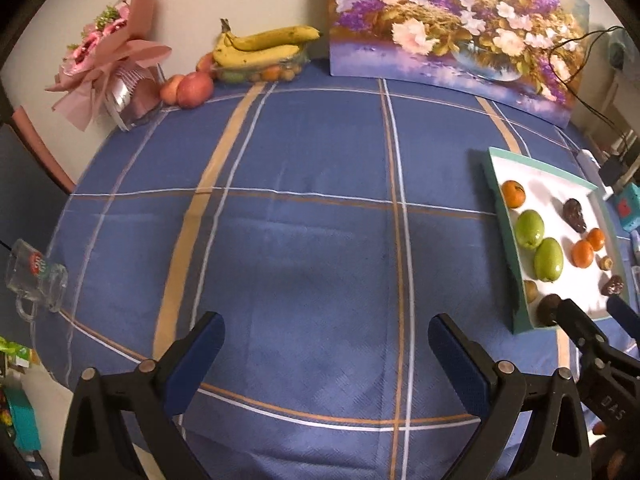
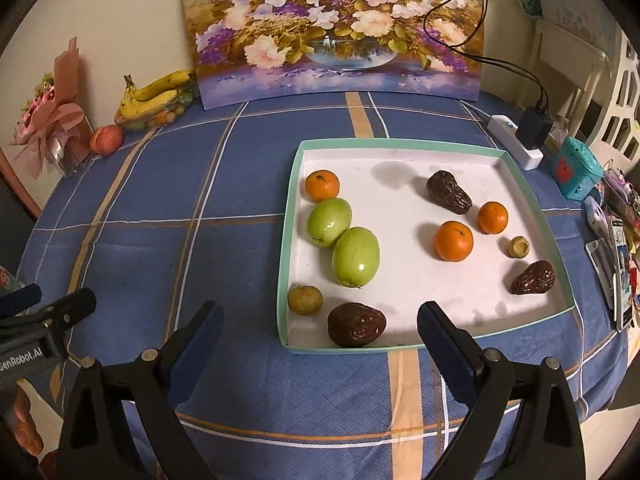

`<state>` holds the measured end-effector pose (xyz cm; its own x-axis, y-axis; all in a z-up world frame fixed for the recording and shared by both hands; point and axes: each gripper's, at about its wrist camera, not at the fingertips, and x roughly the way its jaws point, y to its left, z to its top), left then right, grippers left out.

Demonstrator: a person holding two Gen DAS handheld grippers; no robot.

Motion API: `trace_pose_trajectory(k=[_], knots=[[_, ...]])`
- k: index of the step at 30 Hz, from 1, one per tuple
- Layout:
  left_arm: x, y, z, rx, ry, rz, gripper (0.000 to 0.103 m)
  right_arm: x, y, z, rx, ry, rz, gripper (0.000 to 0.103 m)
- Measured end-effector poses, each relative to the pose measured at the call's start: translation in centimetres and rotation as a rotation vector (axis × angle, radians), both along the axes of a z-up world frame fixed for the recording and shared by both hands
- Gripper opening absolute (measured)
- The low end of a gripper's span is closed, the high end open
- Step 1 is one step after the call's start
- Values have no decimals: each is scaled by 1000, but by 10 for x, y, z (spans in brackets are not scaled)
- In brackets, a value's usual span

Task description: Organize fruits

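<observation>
Right gripper (image 2: 320, 320) jaws spread, empty, above tablecloth (image 2: 224, 248) before tray (image 2: 292, 208). Left gripper (image 1: 326, 334) likewise spread, empty. Tray holds oranges, green fruits, dark fruits.

— At the back of the bench (image 2: 280, 128), against the wall?
— A flower painting (image 2: 332, 28), leaning; a pink bouquet (image 1: 108, 60) in the far left corner.
— On the left edge?
— A glass mug (image 1: 36, 280), lying on its side on the blue checked cloth (image 1: 300, 220).
— And along the right side?
— A white power strip (image 2: 516, 140) with a black adapter (image 2: 534, 128) and cables, then a teal box (image 2: 574, 168); nearer, some phones (image 2: 616, 264), side by side.
</observation>
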<state>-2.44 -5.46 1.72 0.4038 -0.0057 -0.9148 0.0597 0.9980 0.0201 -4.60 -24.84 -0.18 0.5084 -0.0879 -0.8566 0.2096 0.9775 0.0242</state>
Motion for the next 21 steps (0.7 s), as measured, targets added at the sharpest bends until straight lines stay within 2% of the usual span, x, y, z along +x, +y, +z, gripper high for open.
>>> trace_pose_trajectory(k=[9, 21], knots=[[-3, 8, -2, -67, 7, 14, 103, 2, 3, -4, -5, 9, 11, 97], [-4, 0, 0, -58, 15, -32, 103, 1, -1, -1, -19, 0, 2, 97]])
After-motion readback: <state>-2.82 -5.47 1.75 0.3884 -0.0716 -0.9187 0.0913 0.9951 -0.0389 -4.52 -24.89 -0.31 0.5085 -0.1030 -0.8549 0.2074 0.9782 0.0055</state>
